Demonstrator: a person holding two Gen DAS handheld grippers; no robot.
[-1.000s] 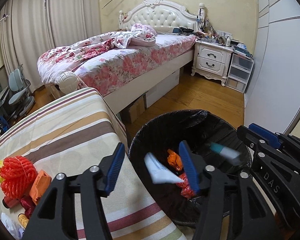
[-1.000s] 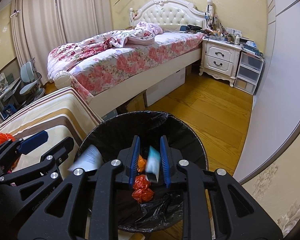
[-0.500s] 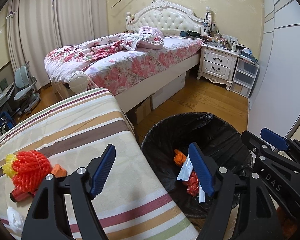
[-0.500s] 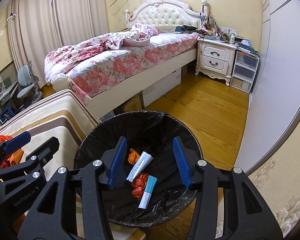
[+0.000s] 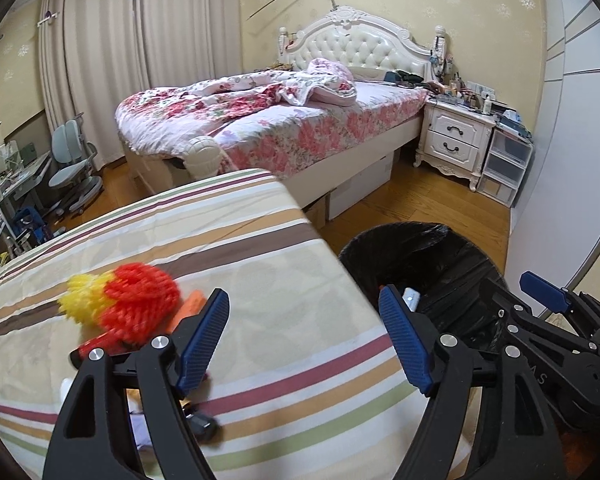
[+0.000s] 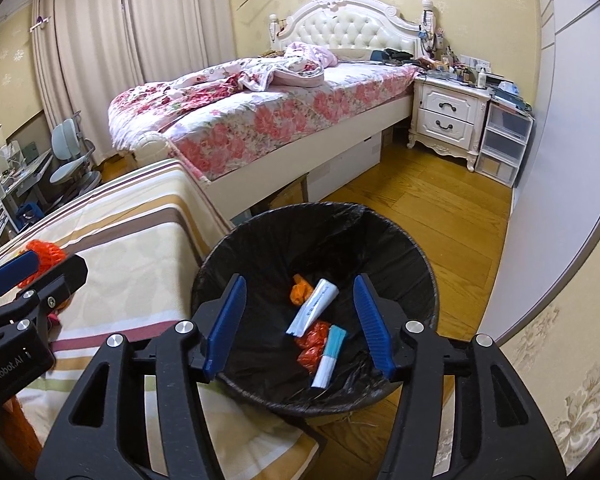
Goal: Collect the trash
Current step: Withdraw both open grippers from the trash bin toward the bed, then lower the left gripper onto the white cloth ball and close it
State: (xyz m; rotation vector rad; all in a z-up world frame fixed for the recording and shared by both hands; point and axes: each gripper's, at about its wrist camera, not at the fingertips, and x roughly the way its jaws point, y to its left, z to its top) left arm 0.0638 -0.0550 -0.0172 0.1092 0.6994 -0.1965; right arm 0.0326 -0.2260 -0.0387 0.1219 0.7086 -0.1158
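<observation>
Right wrist view: my right claw point(image 6: 300, 322) hangs wide and empty over the bin point(image 6: 416, 264), its jaws just opened; my left claw point(image 5: 304, 338), also just opened wide with nothing between, needs the red net point(image 5: 140, 304) next, I'd guess.

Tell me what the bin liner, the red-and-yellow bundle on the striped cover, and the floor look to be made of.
Bin liner: thin black plastic film, glossy, with crinkles and highlights. Red-and-yellow bundle: probably plastic or foam netting, judging by its open mesh texture, though it is blurred. Floor: wood or wood-look laminate, warm orange planks with visible seams and sheen.
</observation>
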